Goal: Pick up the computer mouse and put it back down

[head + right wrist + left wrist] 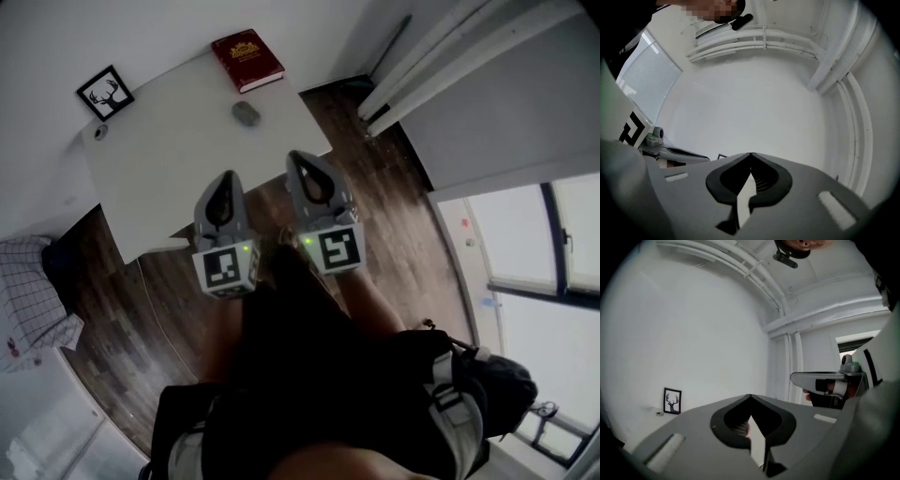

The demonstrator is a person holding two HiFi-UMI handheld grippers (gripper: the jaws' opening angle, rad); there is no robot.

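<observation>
The mouse (246,113) lies on the white table (159,178), near the red book (247,60) — nothing touches it. The 2 grippers are side by side by the table's near edge. The left gripper (226,178) and the right gripper (300,159) are both closed tight — each holds nothing.

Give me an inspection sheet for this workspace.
Surface: white table, things grouped toward its far side.
Job's things: grey mouse lying on the table, not gripped.
Clutter: red book, framed deer picture, small round object.
Grippers: left tongs and right tongs both shut, empty, over the table's near edge.
Cables: nothing seen.
Surroundings: wood floor, window, checked cloth.
</observation>
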